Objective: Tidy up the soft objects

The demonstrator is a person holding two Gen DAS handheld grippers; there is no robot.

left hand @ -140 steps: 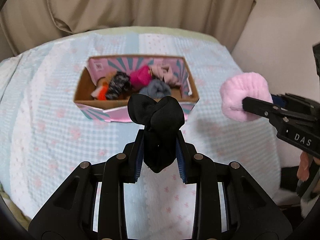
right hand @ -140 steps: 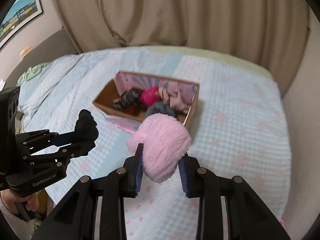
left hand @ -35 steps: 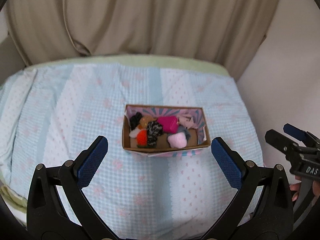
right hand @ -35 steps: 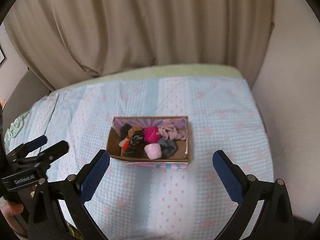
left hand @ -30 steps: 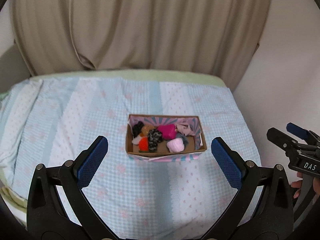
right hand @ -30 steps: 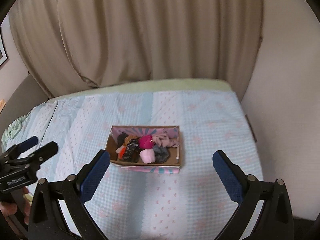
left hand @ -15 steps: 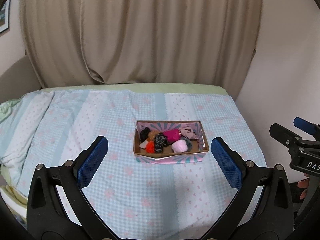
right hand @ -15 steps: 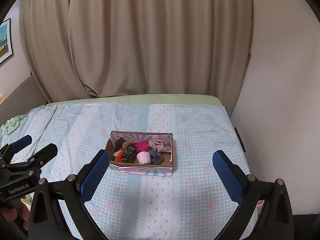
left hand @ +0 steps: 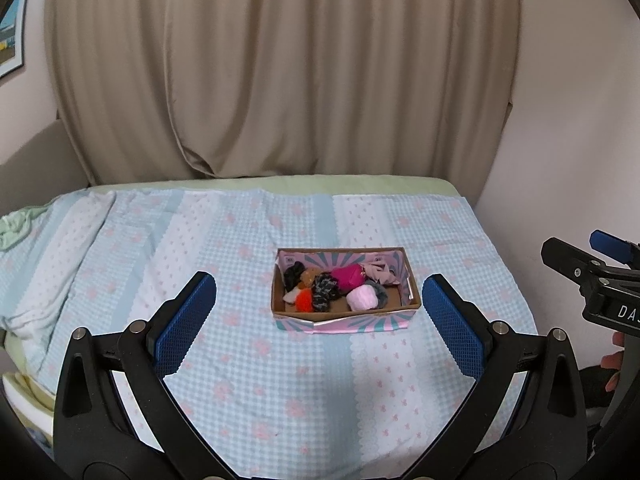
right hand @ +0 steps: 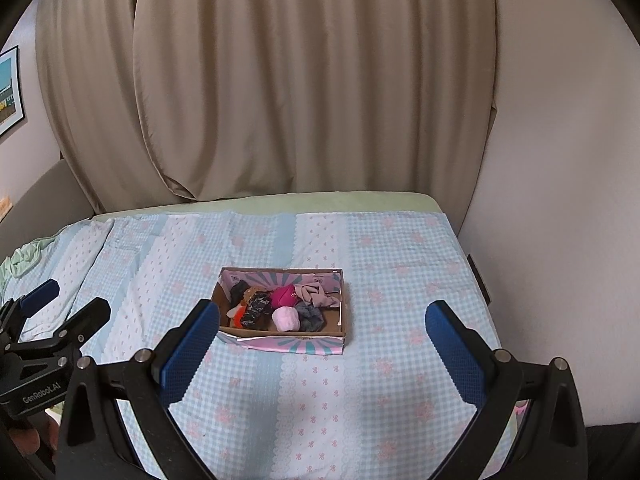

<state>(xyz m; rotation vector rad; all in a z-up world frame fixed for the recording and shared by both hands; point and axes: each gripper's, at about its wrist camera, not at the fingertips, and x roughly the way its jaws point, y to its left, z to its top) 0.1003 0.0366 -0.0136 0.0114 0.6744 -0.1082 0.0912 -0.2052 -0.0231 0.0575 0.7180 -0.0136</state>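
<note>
The cardboard box was set at the middle of the bed, with the soft objects piled inside it, among them a pale pink puff. The left gripper and the right gripper were held well back from the box, jaws spread wide and released, nothing grasped

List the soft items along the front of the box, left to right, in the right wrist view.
Orange-red fuzzy pompom → black patterned fabric bundle → pale pink fluffy ball → grey furry scrunchie, all in the open cardboard box.
</note>
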